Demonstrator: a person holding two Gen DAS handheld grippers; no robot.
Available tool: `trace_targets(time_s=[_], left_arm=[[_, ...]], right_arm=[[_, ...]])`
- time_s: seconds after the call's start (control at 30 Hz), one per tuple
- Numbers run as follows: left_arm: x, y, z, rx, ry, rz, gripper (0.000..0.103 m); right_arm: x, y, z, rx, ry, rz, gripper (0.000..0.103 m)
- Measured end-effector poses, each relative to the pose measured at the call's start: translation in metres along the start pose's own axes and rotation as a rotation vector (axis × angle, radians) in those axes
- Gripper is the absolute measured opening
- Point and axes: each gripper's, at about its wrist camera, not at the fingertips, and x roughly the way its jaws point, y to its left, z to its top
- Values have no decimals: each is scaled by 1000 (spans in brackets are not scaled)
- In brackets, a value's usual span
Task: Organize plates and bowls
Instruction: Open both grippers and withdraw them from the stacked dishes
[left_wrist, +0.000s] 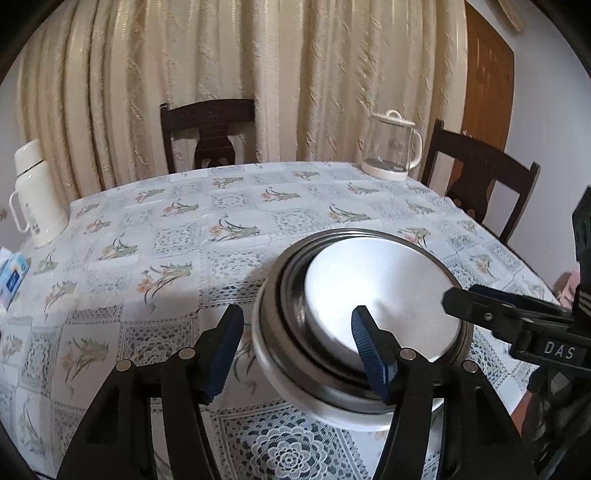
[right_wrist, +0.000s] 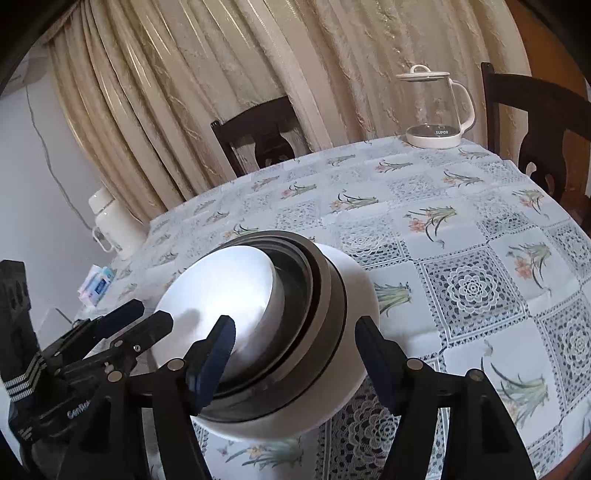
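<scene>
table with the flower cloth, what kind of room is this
Most likely a home dining room: a cloth-covered table with dark wooden chairs drawn up, long cream curtains behind, and a glass kettle on the far corner.

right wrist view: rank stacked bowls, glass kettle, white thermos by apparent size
1. stacked bowls, by far the largest, though they sit nearest the camera, so that is partly nearness.
2. glass kettle.
3. white thermos, a little smaller and partly cut off by the table edge, so this rank is unsure.

A stack of steel bowls (left_wrist: 362, 325) blocks the table's (left_wrist: 221, 229) near edge. The cloth beyond lies open. A kettle (left_wrist: 393, 147) and a flask (left_wrist: 35, 192) stand at the far corners.
</scene>
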Motion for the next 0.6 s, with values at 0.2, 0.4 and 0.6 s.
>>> trace_targets(time_s=[0.2,0.4,0.6], left_arm=[[-16,12,-7,-30,-32,6,65],[-16,13,-21,-20,-2,13,65],[-18,14,-23,-38,-11,18,65]], right_arm=[[-11,-1,-10,16,-22,22,74],[-13,-1,-21,9,-12,18,74],[-16,2,-24,13,-18,37,74]])
